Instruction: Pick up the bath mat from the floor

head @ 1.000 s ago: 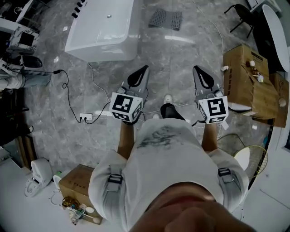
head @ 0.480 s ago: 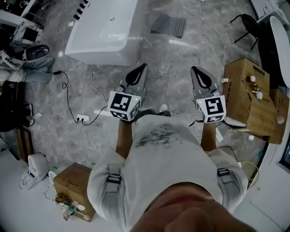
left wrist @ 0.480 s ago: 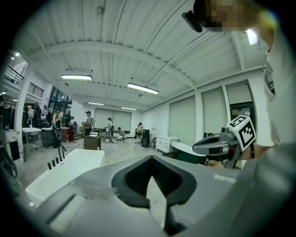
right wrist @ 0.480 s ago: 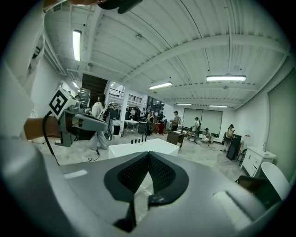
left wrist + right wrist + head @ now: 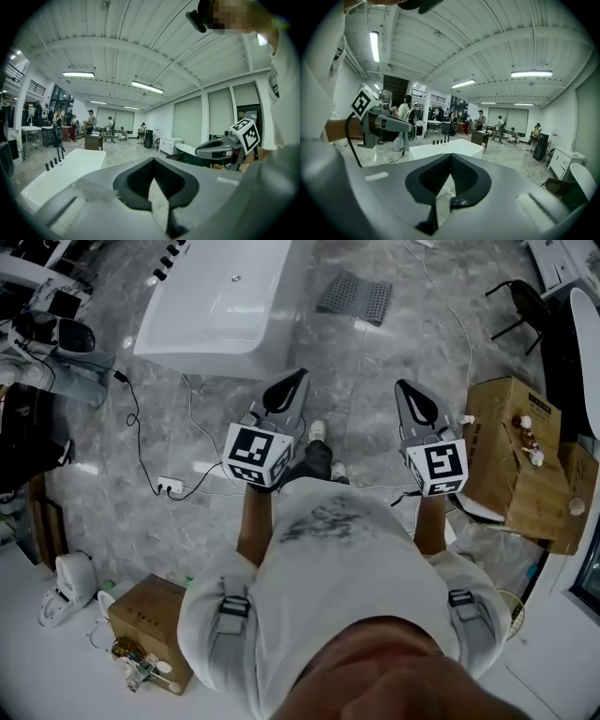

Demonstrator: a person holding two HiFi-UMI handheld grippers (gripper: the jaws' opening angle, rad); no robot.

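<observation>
I'm counting two grippers out front, the left gripper (image 5: 295,381) and the right gripper (image 5: 409,390). On the floor: one bath mat (image 5: 354,296), one bathtub (image 5: 216,306), one power strip (image 5: 170,486), one chair (image 5: 525,301), three cardboard boxes (image 5: 511,442) (image 5: 574,502) (image 5: 150,629).

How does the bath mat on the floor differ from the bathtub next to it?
The bath mat is dark grey and dotted with holes; the bathtub is plain glossy white. The bath mat lies low and is far smaller; the bathtub stands as a raised block. Both rest on the grey floor.
</observation>
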